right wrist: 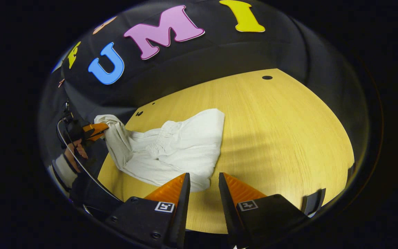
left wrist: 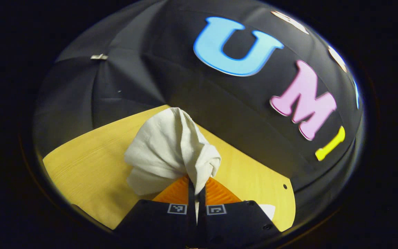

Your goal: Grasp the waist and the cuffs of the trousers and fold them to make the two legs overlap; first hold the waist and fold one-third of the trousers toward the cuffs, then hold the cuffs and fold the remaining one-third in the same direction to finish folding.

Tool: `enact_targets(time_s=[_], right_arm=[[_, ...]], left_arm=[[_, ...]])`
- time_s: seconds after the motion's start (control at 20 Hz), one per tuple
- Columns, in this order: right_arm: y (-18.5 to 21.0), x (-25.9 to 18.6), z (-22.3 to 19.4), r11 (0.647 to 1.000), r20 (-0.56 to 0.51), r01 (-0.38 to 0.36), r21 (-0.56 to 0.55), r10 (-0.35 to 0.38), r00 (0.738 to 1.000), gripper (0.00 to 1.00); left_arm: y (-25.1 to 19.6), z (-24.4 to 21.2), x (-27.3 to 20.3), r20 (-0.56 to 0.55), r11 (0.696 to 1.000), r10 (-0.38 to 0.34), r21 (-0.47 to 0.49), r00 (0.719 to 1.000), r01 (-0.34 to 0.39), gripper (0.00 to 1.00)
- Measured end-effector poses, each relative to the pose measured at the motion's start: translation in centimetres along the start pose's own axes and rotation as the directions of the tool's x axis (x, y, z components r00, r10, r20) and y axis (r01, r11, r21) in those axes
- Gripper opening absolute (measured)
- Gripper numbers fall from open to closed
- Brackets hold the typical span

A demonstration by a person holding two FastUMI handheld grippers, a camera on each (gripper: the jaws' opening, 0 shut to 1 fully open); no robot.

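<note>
White trousers [right wrist: 181, 148] lie bunched on the yellow wooden table [right wrist: 275, 138], with a gathered elastic band [right wrist: 162, 136] showing near the middle. In the left gripper view my left gripper [left wrist: 196, 185] is shut on a lifted fold of the trousers [left wrist: 168, 148], which hangs in a bundle above the table [left wrist: 88, 162]. The right gripper view shows that same left gripper [right wrist: 97, 130] far off at the left, raising the cloth's end off the table edge. My right gripper [right wrist: 203, 177] stands open just above the near edge of the trousers, with nothing pressed between its fingers.
A hand [right wrist: 74, 152] with a pale sleeve and a cable holds the left gripper at the table's left edge. Small dark holes [right wrist: 267, 77] mark the tabletop near the black cloth wall [right wrist: 199, 65]. Bare wood stretches to the right of the trousers.
</note>
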State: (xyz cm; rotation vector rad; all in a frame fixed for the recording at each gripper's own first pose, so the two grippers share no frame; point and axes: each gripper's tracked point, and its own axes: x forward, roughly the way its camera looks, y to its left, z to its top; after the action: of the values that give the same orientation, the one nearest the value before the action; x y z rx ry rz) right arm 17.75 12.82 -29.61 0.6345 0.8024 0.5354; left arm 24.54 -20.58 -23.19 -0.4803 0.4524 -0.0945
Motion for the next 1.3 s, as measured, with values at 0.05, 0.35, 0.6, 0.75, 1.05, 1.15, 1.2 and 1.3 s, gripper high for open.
enact_targets(time_s=[0.05, 0.35, 0.6, 0.75, 1.05, 1.15, 1.2, 1.3], right_arm=[[-0.5, -0.4, 0.0, 1.0, 0.004, 0.008, 0.009, -0.008, 1.0, 0.52], [-2.7, -2.0, -0.5, 0.998, 0.021, 0.036, 0.057, -0.038, 0.999, 0.52], [-4.6, -3.6, -0.4, 0.994, 0.036, 0.066, 0.083, -0.069, 0.997, 0.52], [-5.9, -4.3, -0.2, 0.992, 0.041, 0.08, 0.097, -0.084, 0.996, 0.52], [-7.2, -4.6, 0.0, 0.989, 0.044, 0.097, 0.114, -0.103, 0.994, 0.52], [-7.5, -4.7, 0.0, 0.988, 0.045, 0.103, 0.119, -0.109, 0.993, 0.52], [-7.8, -4.8, 0.1, 0.987, 0.045, 0.107, 0.122, -0.114, 0.992, 0.52], [-8.2, -4.9, 0.3, 0.985, 0.049, 0.113, 0.134, -0.12, 0.992, 0.52]], left_arm=[[-1.4, -0.7, -0.2, -0.004, 0.999, -0.018, 0.051, 1.0, 0.018, 0.06], [-8.6, -7.1, 0.4, -0.074, 0.886, -0.123, 0.44, 0.99, 0.143, 0.06], [-11.2, -12.4, 1.2, -0.147, 0.65, -0.146, 0.732, 0.978, 0.207, 0.06], [-11.5, -15.4, 1.5, -0.171, 0.496, -0.117, 0.843, 0.978, 0.207, 0.06], [-11.7, -19.6, 2.4, -0.194, 0.075, -0.09, 0.977, 0.977, 0.201, 0.06], [-11.6, -20.4, 2.4, -0.202, -0.047, -0.102, 0.979, 0.974, 0.199, 0.06], [-11.4, -20.7, 2.3, -0.202, -0.104, -0.109, 0.976, 0.973, 0.191, 0.06], [-11.0, -21.7, 2.1, -0.201, -0.218, -0.123, 0.961, 0.972, 0.171, 0.06]])
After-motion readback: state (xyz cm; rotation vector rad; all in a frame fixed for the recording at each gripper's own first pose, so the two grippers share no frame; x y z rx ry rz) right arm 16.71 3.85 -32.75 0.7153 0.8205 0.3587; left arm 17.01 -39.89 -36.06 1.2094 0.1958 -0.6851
